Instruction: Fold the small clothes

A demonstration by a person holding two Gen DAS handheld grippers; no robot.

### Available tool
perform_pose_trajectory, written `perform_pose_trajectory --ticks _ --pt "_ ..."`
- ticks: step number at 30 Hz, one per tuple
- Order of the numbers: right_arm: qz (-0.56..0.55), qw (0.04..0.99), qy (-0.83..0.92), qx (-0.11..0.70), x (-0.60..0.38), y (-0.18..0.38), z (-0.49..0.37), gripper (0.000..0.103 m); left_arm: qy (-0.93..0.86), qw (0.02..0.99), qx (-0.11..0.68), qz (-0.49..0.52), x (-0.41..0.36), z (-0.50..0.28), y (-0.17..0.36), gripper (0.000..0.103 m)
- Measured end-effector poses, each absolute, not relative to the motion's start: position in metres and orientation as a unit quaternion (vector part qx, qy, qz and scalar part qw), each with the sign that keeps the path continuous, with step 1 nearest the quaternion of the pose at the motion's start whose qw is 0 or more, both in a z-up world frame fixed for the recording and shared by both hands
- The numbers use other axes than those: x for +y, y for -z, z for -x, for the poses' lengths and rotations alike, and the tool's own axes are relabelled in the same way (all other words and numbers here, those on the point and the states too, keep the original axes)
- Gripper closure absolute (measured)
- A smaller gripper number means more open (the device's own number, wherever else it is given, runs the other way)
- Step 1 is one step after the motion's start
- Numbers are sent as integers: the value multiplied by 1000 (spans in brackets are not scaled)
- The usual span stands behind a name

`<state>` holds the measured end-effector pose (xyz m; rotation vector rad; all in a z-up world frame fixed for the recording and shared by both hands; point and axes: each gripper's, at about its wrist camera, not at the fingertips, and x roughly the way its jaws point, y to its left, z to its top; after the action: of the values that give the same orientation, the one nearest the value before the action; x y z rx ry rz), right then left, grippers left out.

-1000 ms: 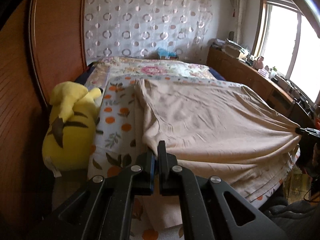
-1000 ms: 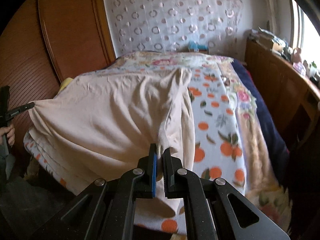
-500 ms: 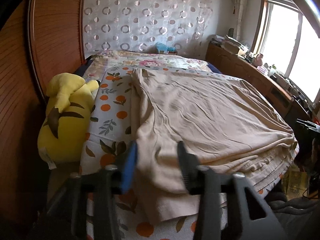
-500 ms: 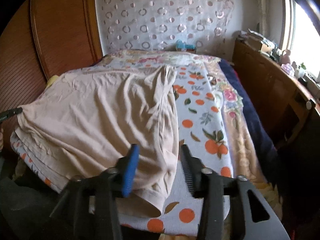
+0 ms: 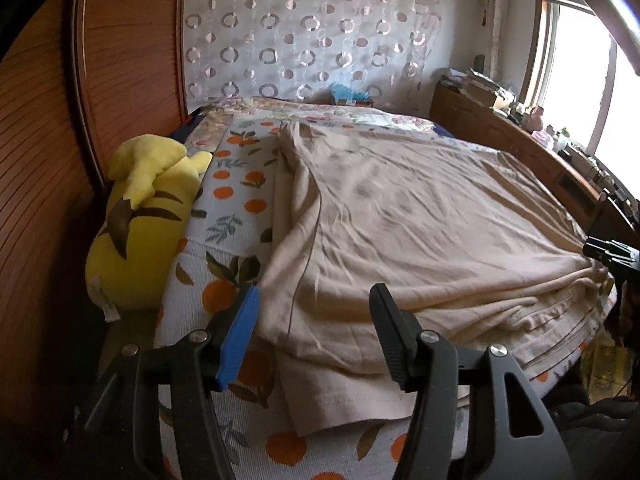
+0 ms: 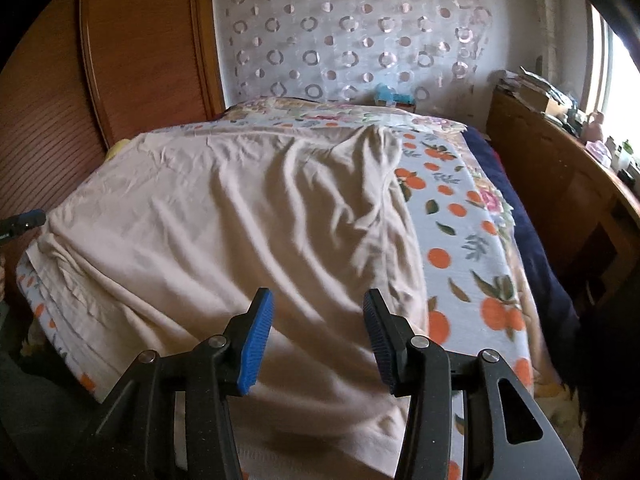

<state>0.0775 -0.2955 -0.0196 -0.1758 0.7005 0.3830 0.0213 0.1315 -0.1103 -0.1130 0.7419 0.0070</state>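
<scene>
With the beige garment [image 5: 420, 232] spread flat on the orange-print bed cover [image 5: 240, 184], the left gripper [image 5: 314, 330] and right gripper [image 6: 318, 334] both gape wide and empty over its near hem, so each should probably re-pinch one corner squarely before folding.

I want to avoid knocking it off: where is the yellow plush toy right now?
In the left wrist view, the yellow plush toy lies at the bed's left edge, between the wooden panel and the orange-print bedspread.
</scene>
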Motion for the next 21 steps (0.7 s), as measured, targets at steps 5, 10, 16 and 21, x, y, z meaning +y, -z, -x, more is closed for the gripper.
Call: perform_pose_trajectory --ticks 5,10,16,21 --pt "92 916 -178 349 -292 31 -83 55 -5 926 372 65 133 -20 120 45" --pt "123 927 -168 311 -285 39 -73 51 -6 923 378 66 131 -20 125 45" --pt "112 931 -167 305 -288 41 -70 49 -4 922 382 66 130 -18 127 45" --pt "112 931 -168 305 -288 41 -68 49 -10 921 383 68 132 -16 128 44"
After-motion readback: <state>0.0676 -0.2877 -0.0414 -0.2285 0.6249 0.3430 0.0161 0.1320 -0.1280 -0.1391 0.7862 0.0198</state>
